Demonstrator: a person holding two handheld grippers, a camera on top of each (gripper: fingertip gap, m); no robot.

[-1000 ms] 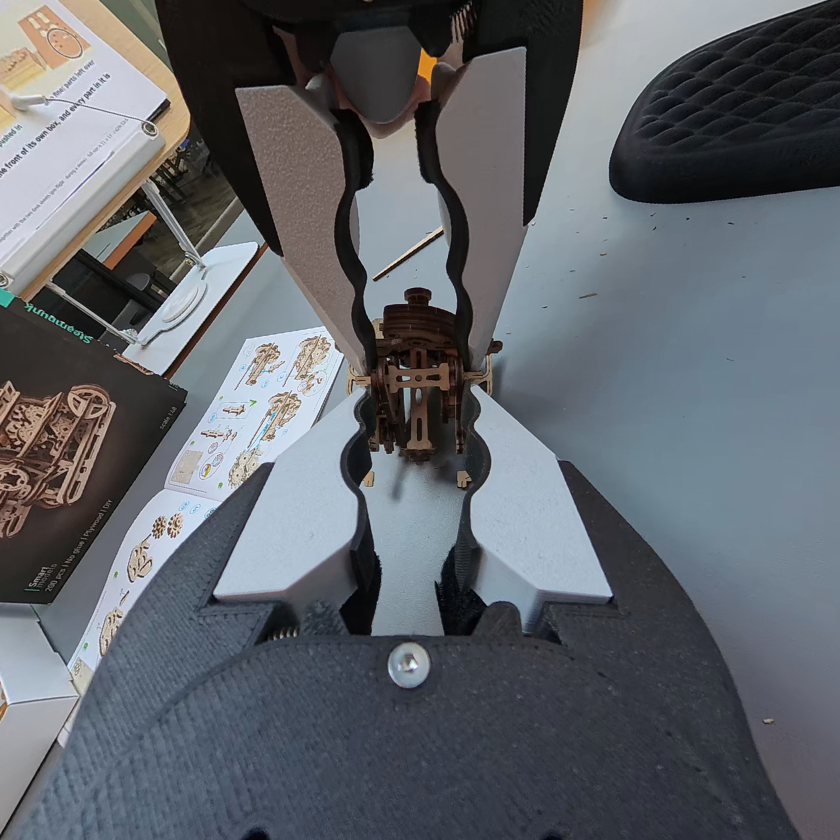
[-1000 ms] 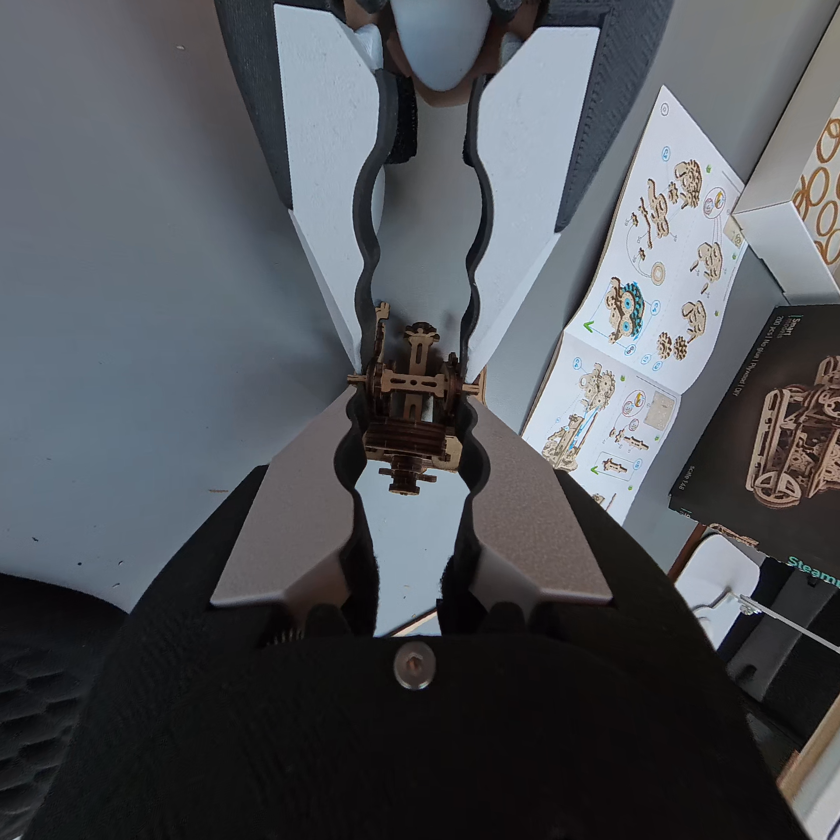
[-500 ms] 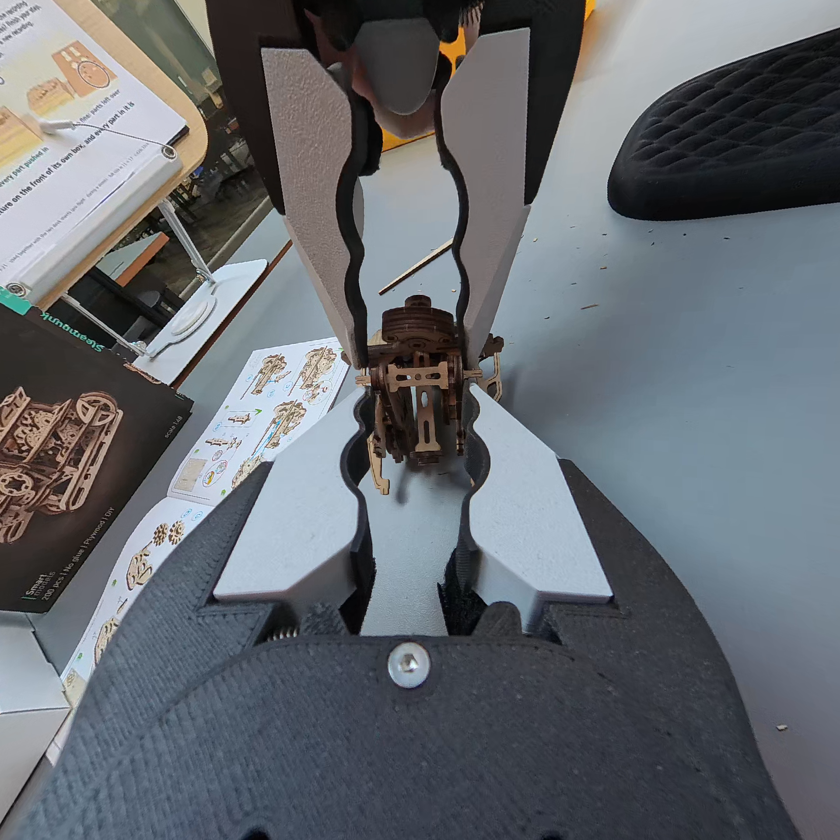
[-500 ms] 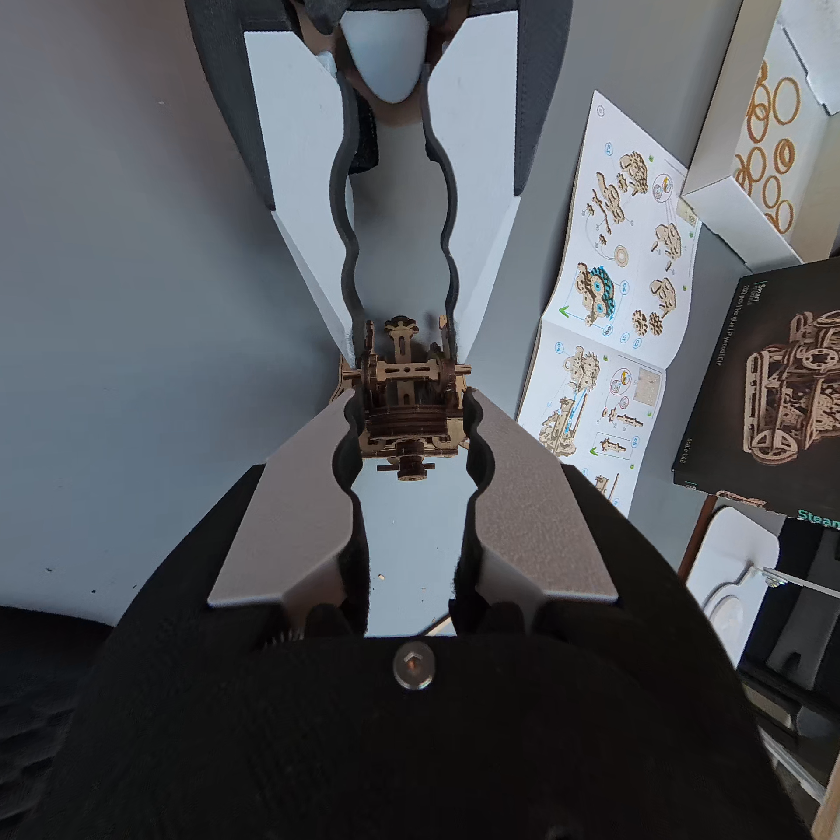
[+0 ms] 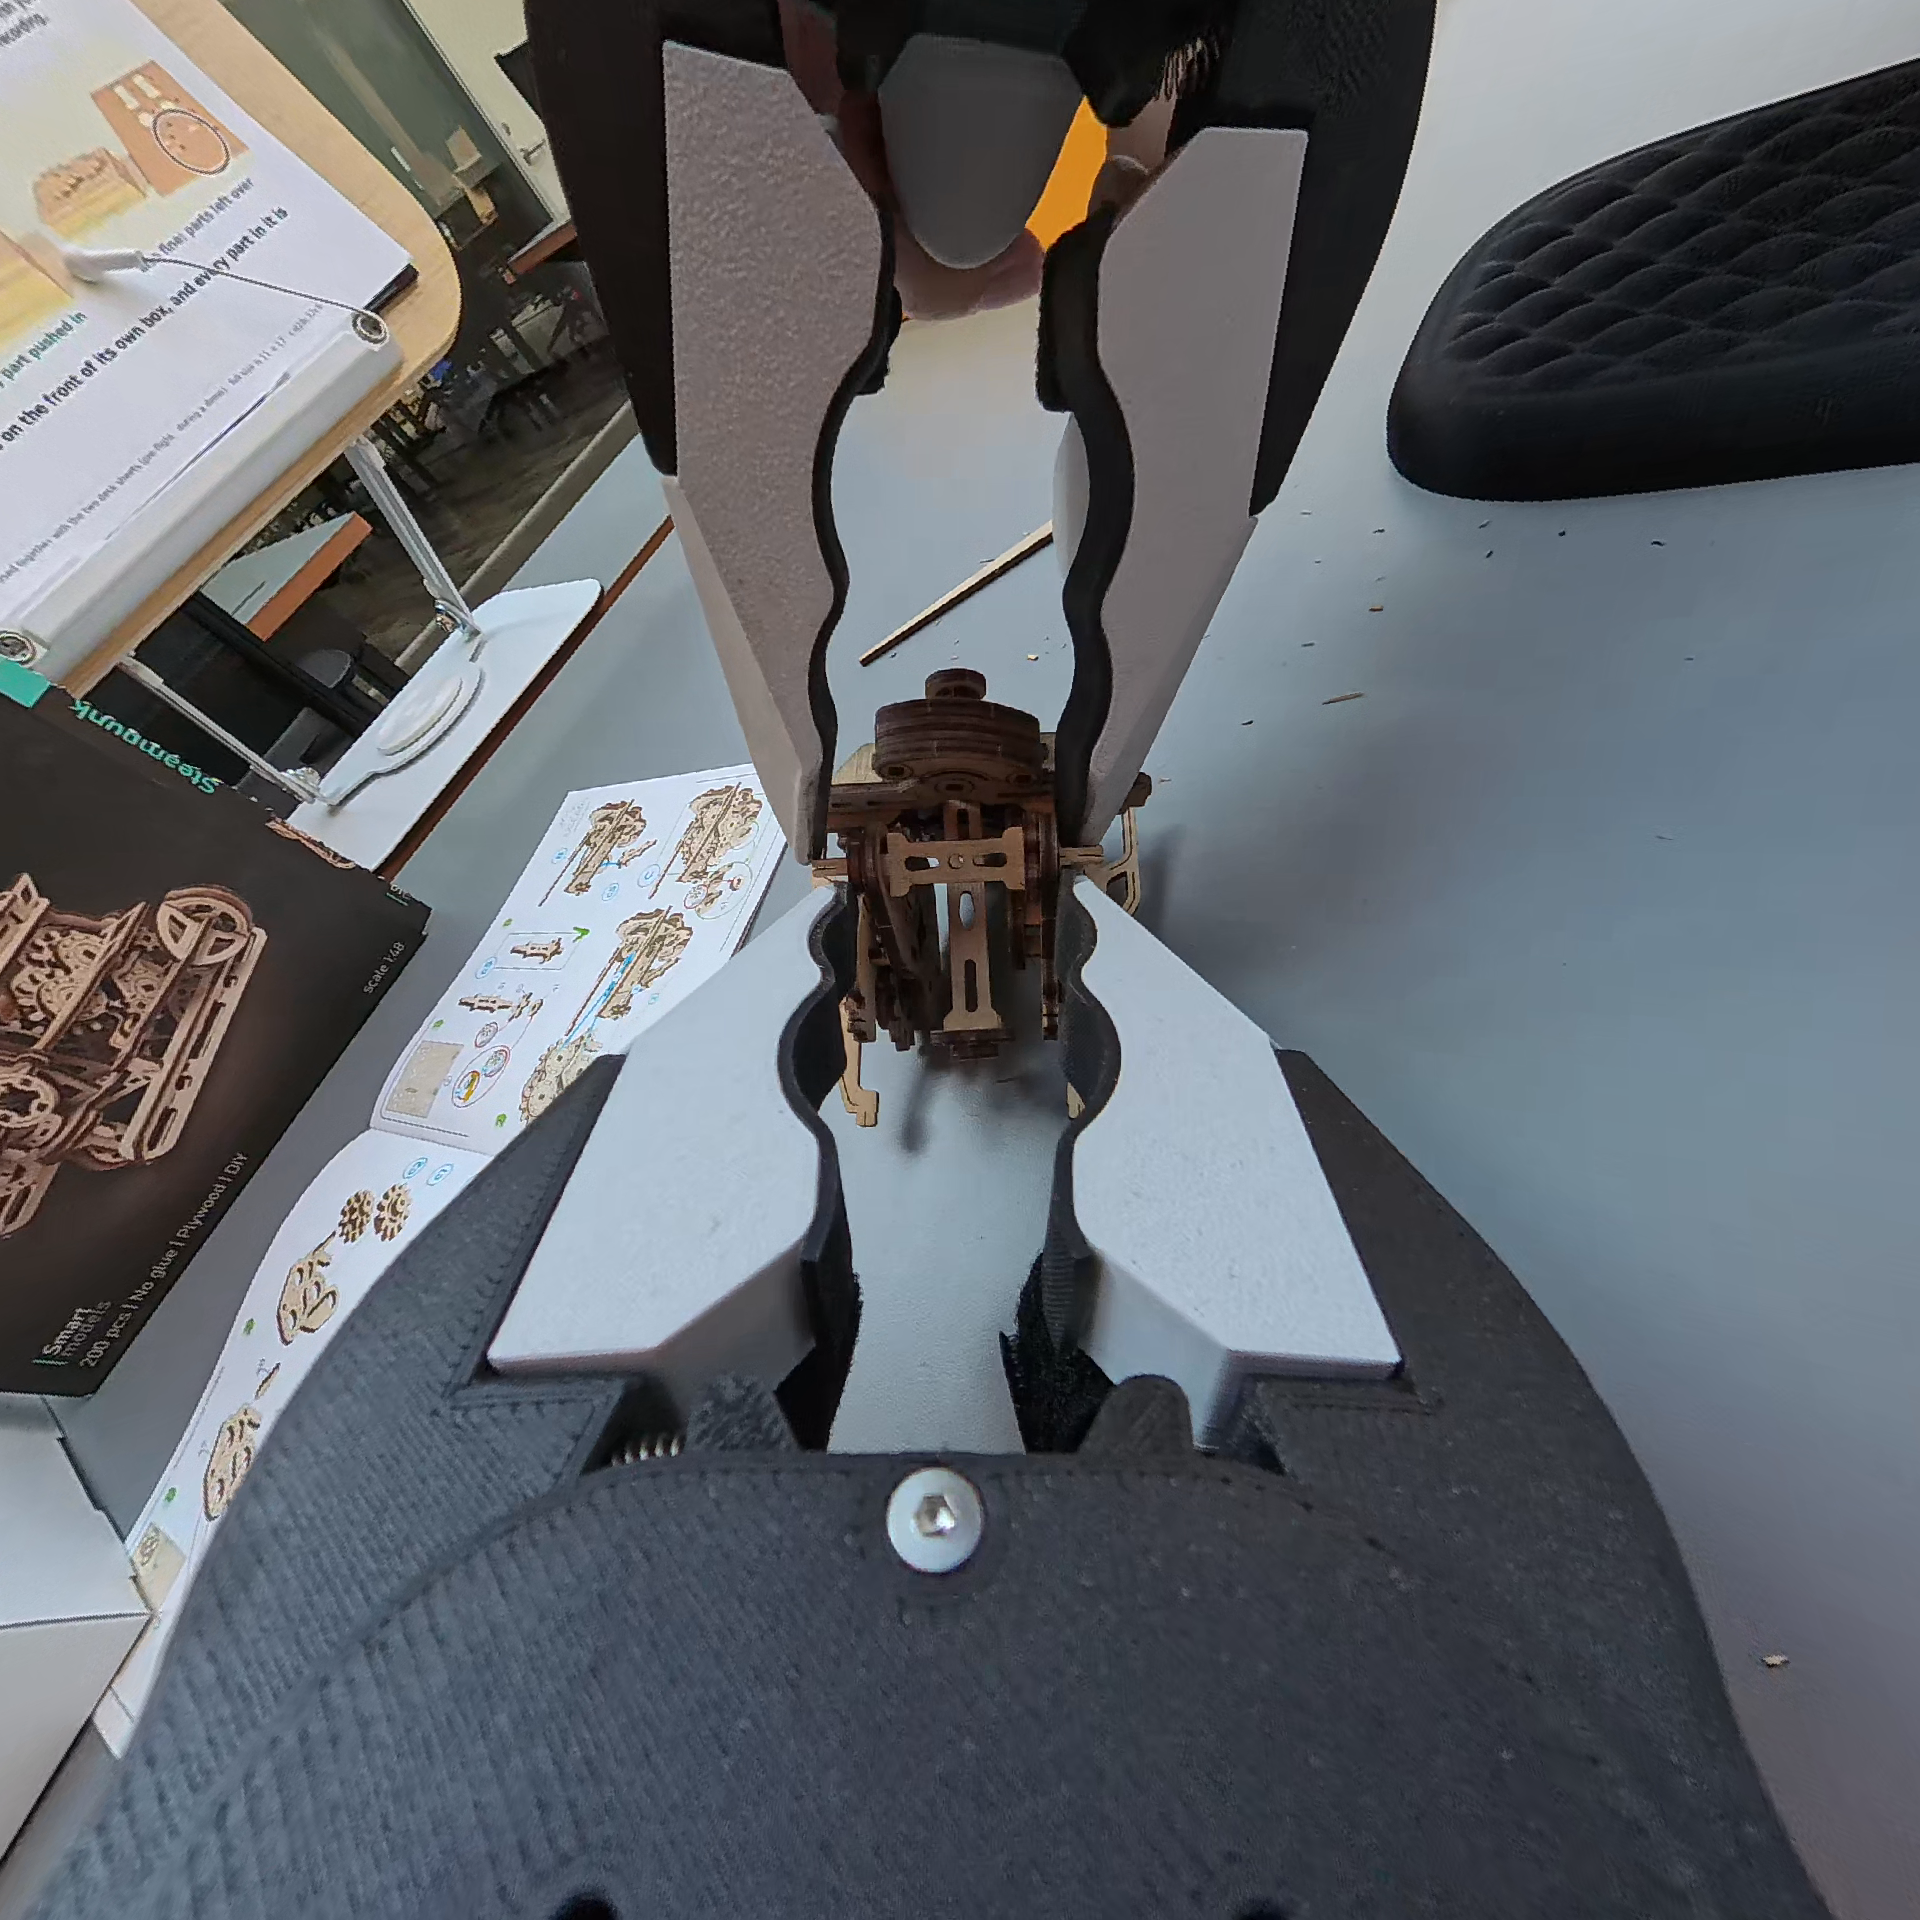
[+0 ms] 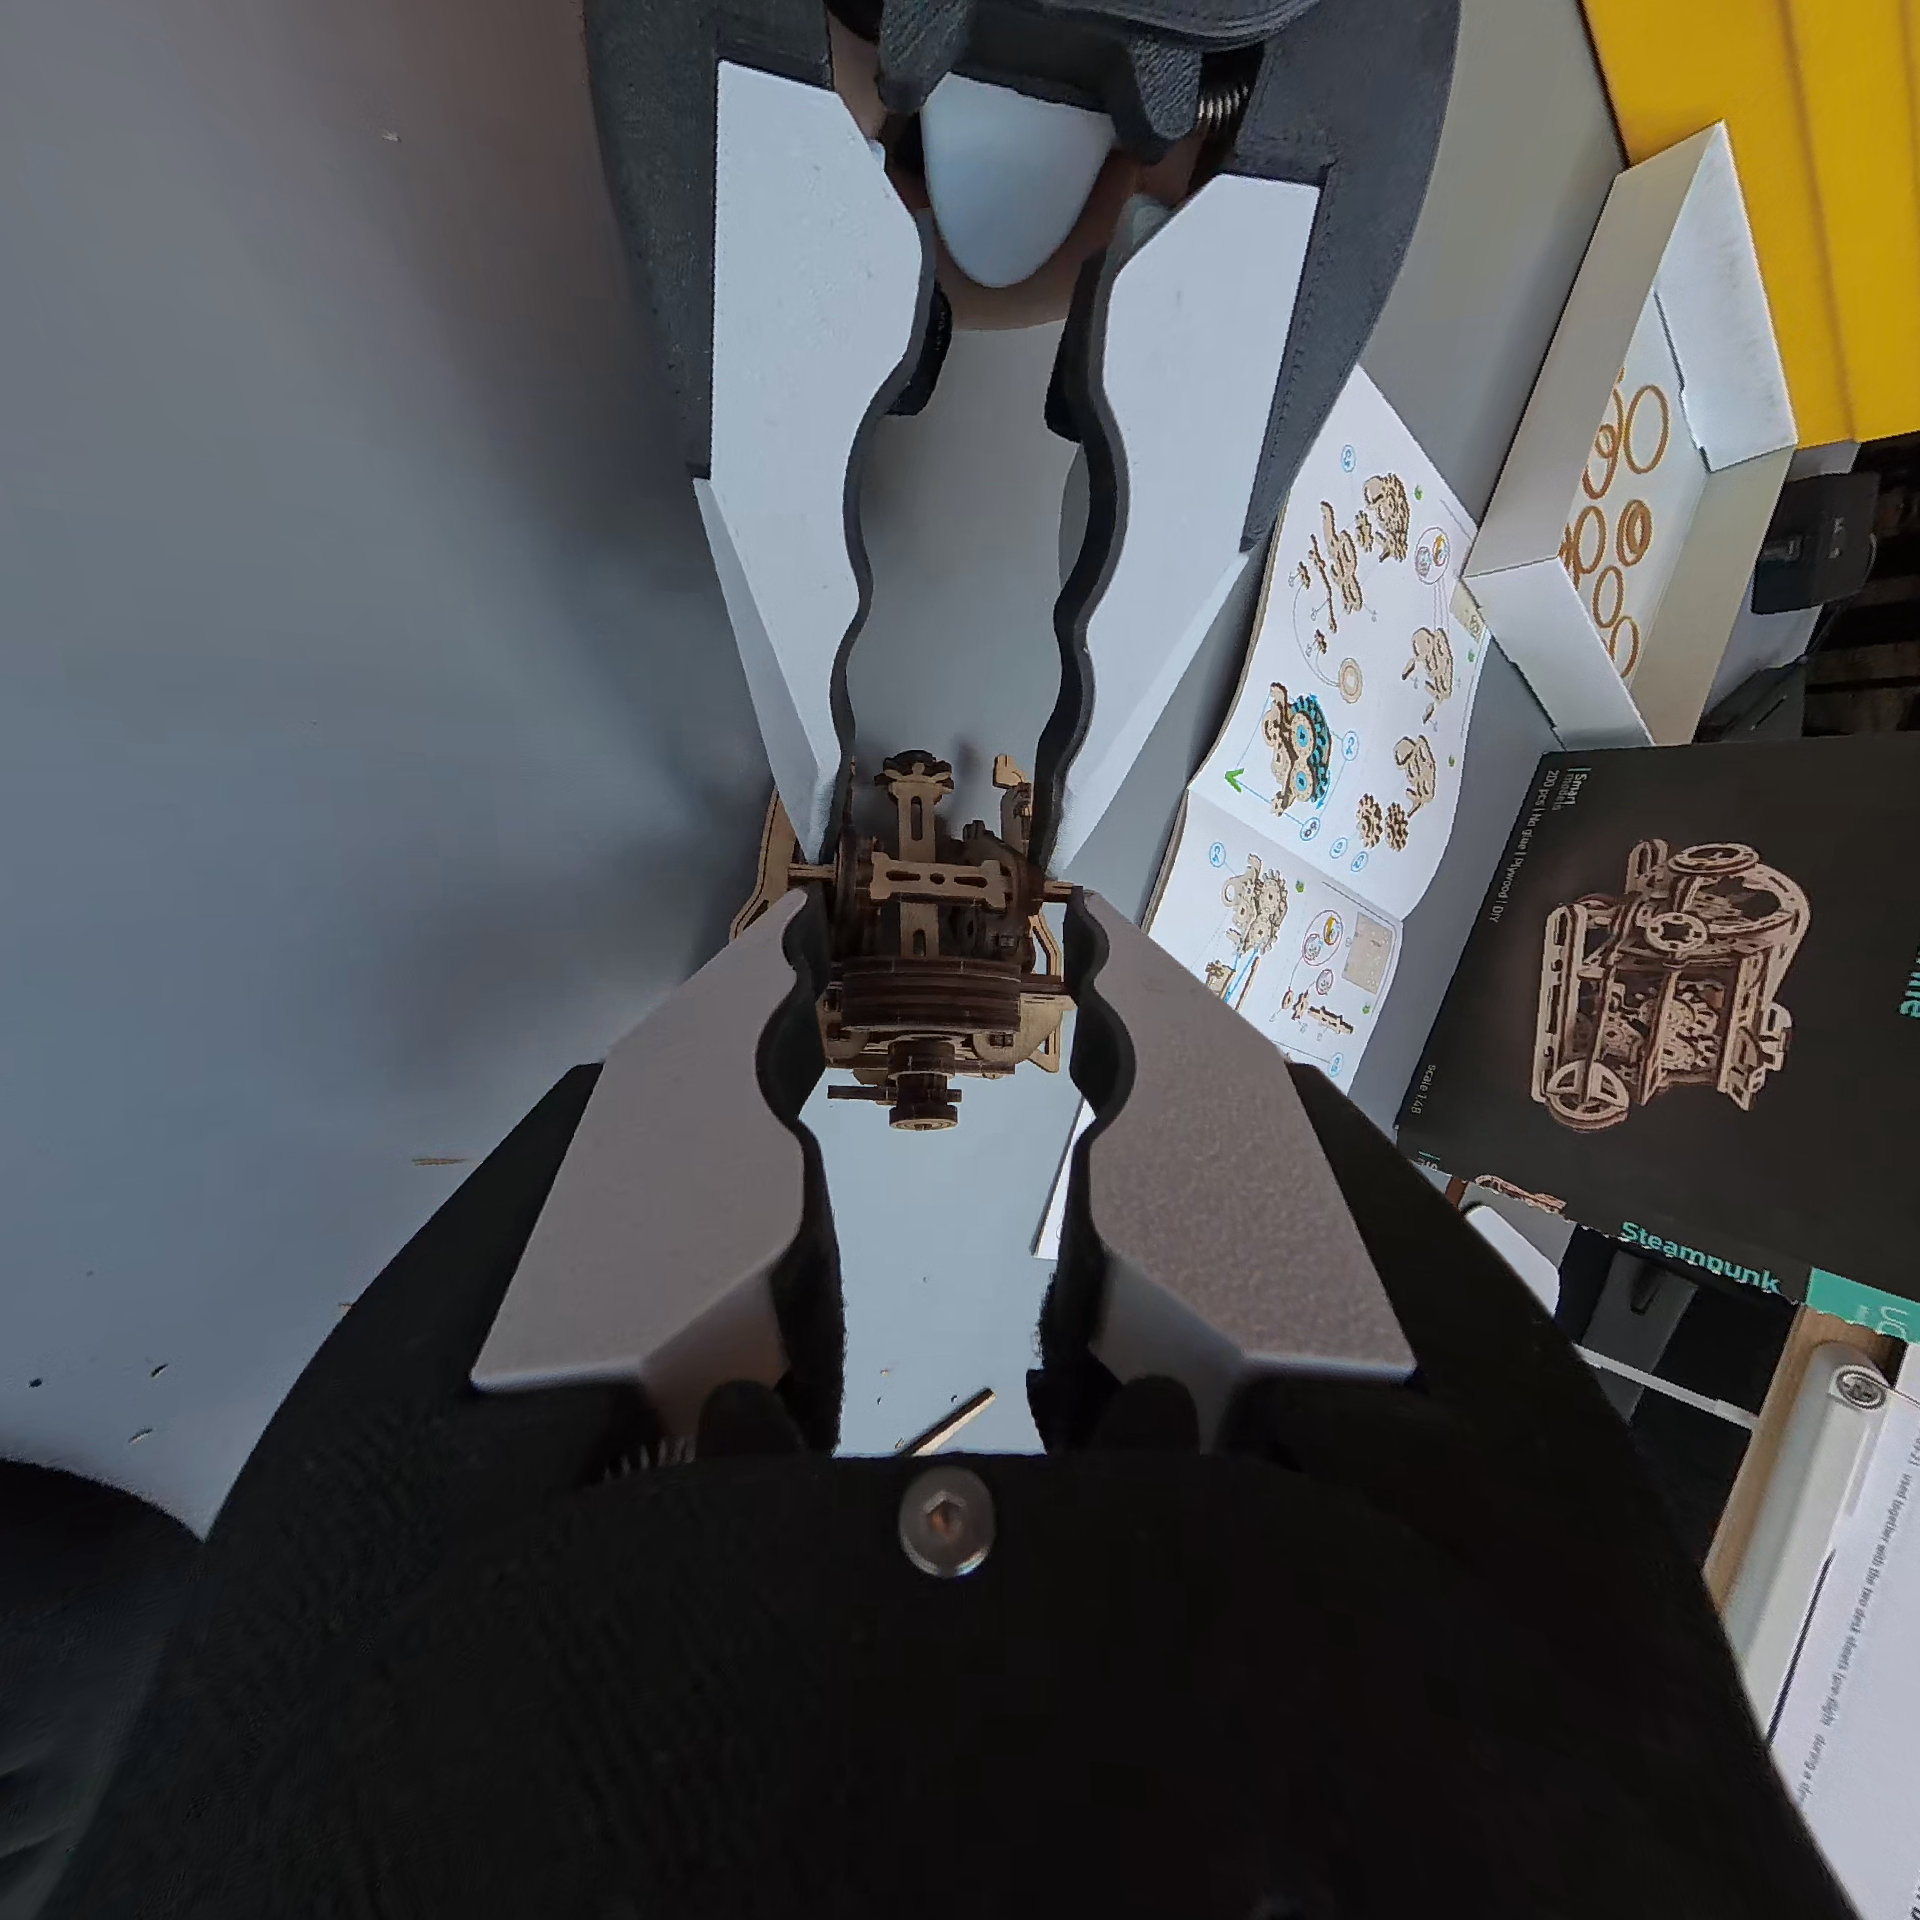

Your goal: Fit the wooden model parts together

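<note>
Grey table [image 5: 1558, 935] carries everything. Far side in the left wrist view: black quilted pad [image 5: 1704, 281]. Dark kit box [image 5: 156, 1018] with a picture of a wooden machine and light lettering lies by the open instruction booklet [image 5: 582, 966], which shows assembly diagrams; a printed sheet on a stand [image 5: 156, 312] sits behind them, and a white box of ring-shaped wooden parts [image 6: 1621, 520] is beyond the booklet. Thin wood strip [image 5: 956, 592] lies loose on the table. Wooden model [image 5: 951, 883], held above the table, is gripped from opposite sides: left gripper [image 5: 951, 914] clamped on its near end, right gripper [image 6: 935, 935] clamped on the end with the dark stacked discs. Tips nearly meet.
</note>
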